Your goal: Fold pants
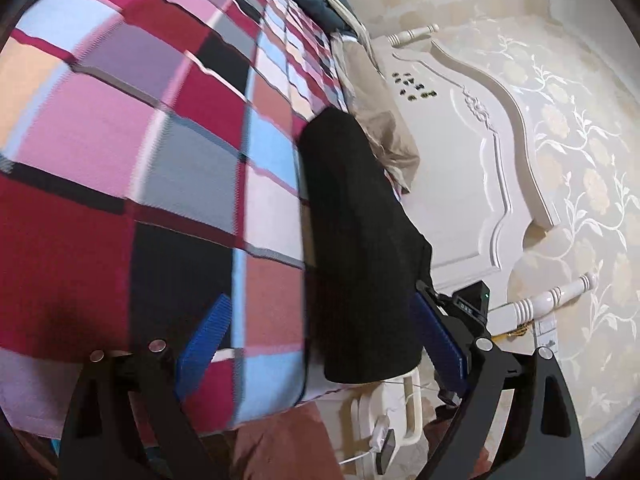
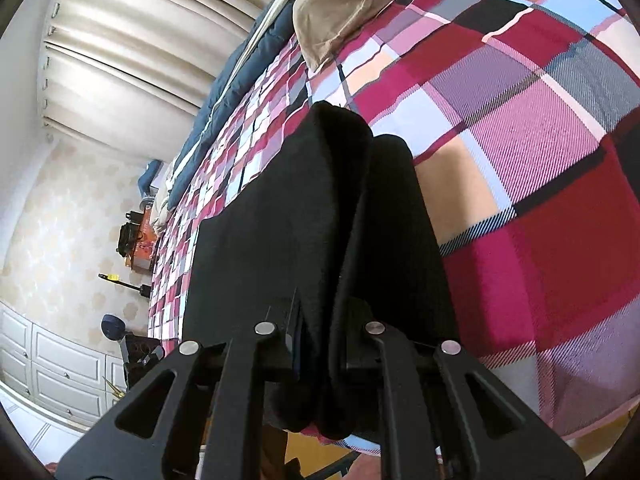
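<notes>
Black pants [image 1: 352,240] lie lengthwise along the edge of a plaid-covered bed [image 1: 140,140]. My left gripper [image 1: 322,300] is open, its blue pads [image 1: 208,336] spread wide. The near end of the pants lies between them, closer to the right finger and untouched. In the right wrist view the pants [image 2: 280,220] stretch away from me over the plaid bed [image 2: 520,160]. My right gripper [image 2: 320,332] is shut on a bunched fold of the black fabric. The cloth hides its pads.
A beige pillow [image 1: 380,120] and a white carved headboard [image 1: 460,152] stand beyond the pants. A blue quilt [image 2: 224,92] lies along the bed's far side by the curtains [image 2: 140,40]. A white charger and cable [image 1: 384,440] sit below the bed edge. White cabinets [image 2: 52,368] line the wall.
</notes>
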The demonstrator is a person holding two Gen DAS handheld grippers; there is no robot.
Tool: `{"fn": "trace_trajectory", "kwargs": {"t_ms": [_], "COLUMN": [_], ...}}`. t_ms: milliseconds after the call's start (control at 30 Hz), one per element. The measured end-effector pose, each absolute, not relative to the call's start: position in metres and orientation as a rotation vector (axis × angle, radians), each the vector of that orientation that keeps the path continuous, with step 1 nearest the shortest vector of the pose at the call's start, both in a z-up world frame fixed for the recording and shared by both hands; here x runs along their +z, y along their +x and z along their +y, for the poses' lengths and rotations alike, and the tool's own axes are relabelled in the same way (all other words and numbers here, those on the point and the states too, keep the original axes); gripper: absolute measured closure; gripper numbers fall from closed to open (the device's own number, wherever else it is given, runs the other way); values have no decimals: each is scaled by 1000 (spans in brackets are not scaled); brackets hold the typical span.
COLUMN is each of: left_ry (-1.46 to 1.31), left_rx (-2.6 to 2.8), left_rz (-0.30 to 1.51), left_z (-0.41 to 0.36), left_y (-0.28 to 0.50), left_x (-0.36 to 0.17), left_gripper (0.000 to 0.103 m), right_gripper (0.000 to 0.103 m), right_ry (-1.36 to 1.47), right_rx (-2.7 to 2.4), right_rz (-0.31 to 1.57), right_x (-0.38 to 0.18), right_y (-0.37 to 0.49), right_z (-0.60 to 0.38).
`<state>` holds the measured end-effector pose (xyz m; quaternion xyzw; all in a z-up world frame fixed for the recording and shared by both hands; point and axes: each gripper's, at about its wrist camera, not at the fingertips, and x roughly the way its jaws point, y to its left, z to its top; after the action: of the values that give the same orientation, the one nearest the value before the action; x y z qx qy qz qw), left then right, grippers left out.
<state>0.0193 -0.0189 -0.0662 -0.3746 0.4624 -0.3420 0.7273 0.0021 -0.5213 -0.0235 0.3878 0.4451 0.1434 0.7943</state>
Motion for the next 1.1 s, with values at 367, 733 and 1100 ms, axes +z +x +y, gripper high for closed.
{"fn": "trace_trajectory", "kwargs": {"t_ms": [367,733,1100], "left_ry": [-840,-843,-914], "left_rx": [-824,-850,-858], "left_rz": [1065,1089,1098], "left_z": [-52,-58,-55], "left_y": [20,24,31], "left_x": [-68,-67,-70], "left_gripper": [14,14,14], "right_gripper": [89,79,31], "right_ry": [880,940,1047], "right_rx": [339,276,272], "right_rz": [941,931,903], "right_x": [-30,-31,-37], "right_y": [-12,-39,-70], "right_z": [-537,-568,-565]}}
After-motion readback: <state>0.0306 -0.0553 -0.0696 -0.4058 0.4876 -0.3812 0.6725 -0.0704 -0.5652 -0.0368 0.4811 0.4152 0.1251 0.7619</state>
